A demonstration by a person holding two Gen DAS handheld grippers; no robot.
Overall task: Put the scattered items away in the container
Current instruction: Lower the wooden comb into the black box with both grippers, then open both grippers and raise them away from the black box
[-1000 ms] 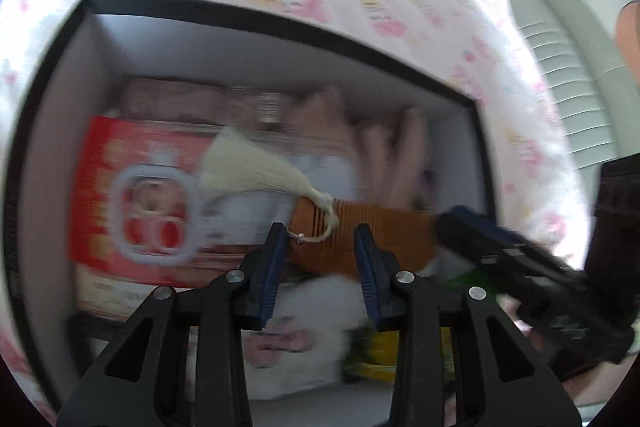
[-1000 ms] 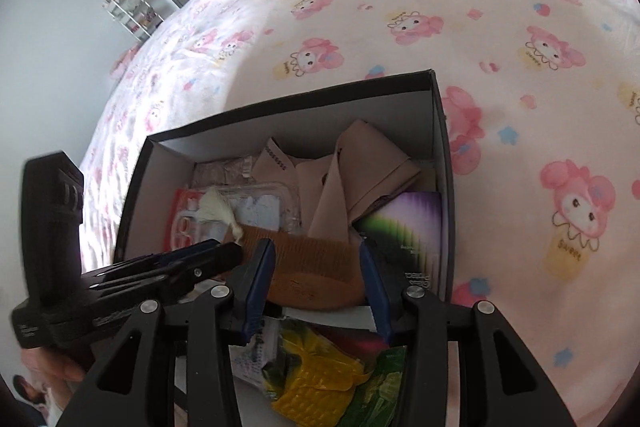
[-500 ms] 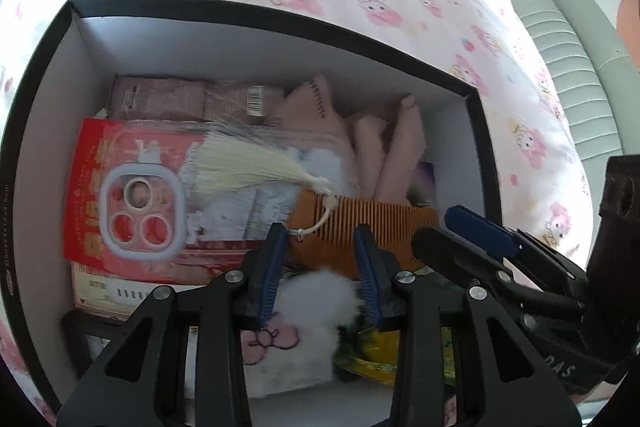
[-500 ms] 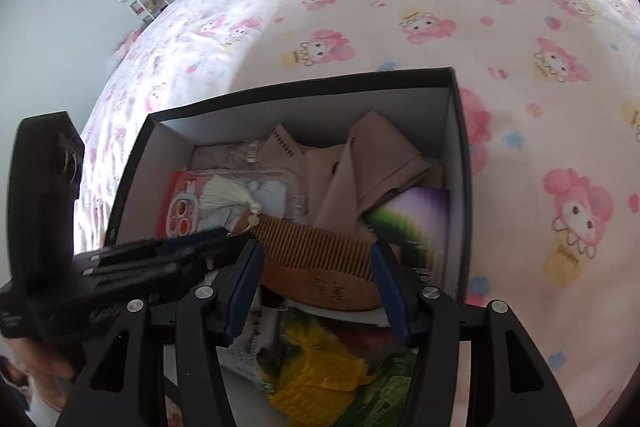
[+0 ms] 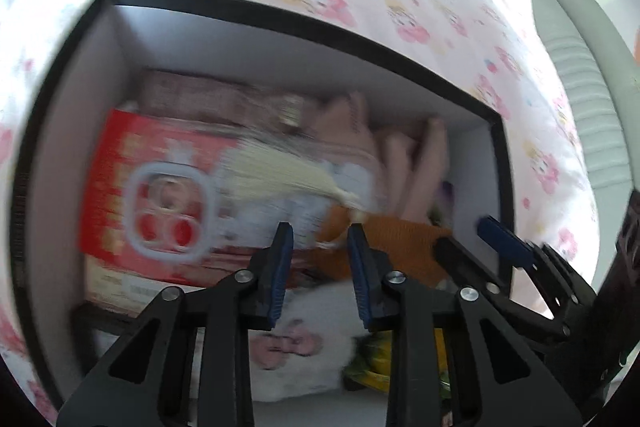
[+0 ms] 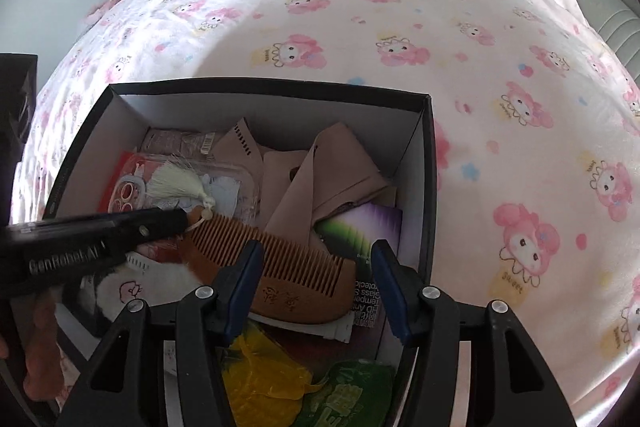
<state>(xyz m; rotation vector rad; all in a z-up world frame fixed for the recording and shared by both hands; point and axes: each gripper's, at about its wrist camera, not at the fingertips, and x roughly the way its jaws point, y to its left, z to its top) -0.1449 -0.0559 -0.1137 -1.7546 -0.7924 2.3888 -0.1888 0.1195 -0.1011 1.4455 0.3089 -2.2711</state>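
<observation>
1. The right gripper (image 6: 316,277) stands with its fingers wider apart than a second ago, clear of the wooden comb (image 6: 280,267).
2. The left gripper (image 5: 320,259) is closing its jaws, narrower than before, nothing pinched between them.
3. The comb lies inside the black box (image 6: 430,187), its cream tassel (image 6: 172,183) over the phone case (image 6: 128,193).

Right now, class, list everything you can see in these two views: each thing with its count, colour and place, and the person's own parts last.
box: one, black outside, white inside, on the bedspread
bedspread: one, white with pink cartoon print, under the box
wooden comb: one, brown, lying in the box
tassel: one, cream, tied to the comb's end
phone case: one, clear, on red packaging
folded cloth: beige, at the box's back
left gripper: black, blue pads, jaws closing, nothing between them
right gripper: black, blue pads, open over the comb
</observation>
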